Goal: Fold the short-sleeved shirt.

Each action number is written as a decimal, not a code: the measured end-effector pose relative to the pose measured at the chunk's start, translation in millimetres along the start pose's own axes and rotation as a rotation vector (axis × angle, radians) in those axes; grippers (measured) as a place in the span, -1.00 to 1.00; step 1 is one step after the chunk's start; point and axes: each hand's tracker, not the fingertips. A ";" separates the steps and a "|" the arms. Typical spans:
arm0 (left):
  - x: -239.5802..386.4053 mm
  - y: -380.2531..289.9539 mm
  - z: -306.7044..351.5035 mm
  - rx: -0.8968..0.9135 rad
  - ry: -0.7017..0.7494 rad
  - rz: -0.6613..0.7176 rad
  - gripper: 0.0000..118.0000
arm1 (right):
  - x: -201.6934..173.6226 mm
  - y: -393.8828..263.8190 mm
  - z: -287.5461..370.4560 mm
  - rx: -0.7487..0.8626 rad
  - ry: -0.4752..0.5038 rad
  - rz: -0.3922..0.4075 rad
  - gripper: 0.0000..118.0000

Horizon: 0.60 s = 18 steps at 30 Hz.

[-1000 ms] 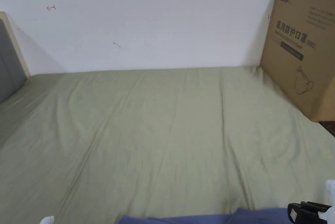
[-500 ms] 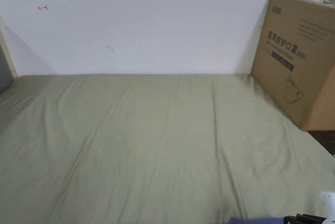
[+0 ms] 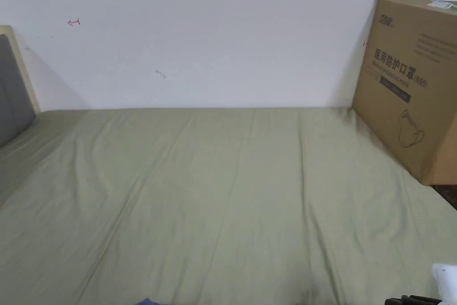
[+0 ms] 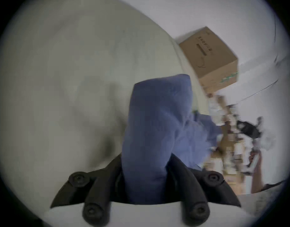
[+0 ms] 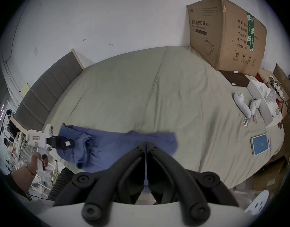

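The blue short-sleeved shirt (image 5: 111, 142) lies stretched along the near edge of the bed, held up between both grippers. In the left gripper view a thick bunch of the shirt (image 4: 157, 116) stands between the black jaws of my left gripper (image 4: 145, 162), which is shut on it. The left gripper (image 5: 65, 143) also appears at the shirt's left end in the right gripper view, with a hand on its handle. My right gripper (image 5: 146, 143) is shut on a thin blue edge of the shirt. In the head view a sliver of shirt (image 3: 145, 302) and the right gripper (image 3: 417, 300) sit at the bottom edge.
A green sheet (image 3: 223, 185) covers the bed. A large cardboard box (image 3: 415, 87) stands at the back right against the white wall. A grey headboard (image 3: 11, 92) is on the left. White controllers (image 5: 244, 106) and a tablet (image 5: 259, 143) lie on the bed's right side.
The head camera has tilted up, so the box sits lower in the picture. The blue shirt's strip at the bottom edge has shrunk to a sliver, and less of the right gripper shows.
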 end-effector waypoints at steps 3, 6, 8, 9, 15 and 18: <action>8.4 1.0 27.4 0.068 0.429 -0.192 -0.82 | -1.8 0.9 0.1 0.011 0.007 0.011 -1.00; 9.7 5.3 39.8 0.076 0.540 -0.200 -0.82 | -2.9 -0.2 -3.1 0.014 0.026 0.001 -1.00; 19.5 9.7 41.7 0.068 0.440 -0.135 -0.82 | -4.0 -1.9 -5.9 0.011 0.037 -0.010 -1.00; 25.5 11.4 40.5 0.063 0.405 -0.119 -0.81 | -4.4 -2.5 -6.5 0.009 0.042 -0.015 -1.00; 106.1 11.5 3.7 -0.057 0.036 -0.110 -0.81 | -6.0 -6.2 -0.8 0.014 0.046 -0.001 -1.00; 141.0 10.4 -35.5 -0.150 -0.111 -0.074 -0.81 | -2.2 -7.5 3.6 0.017 0.043 -0.006 -1.00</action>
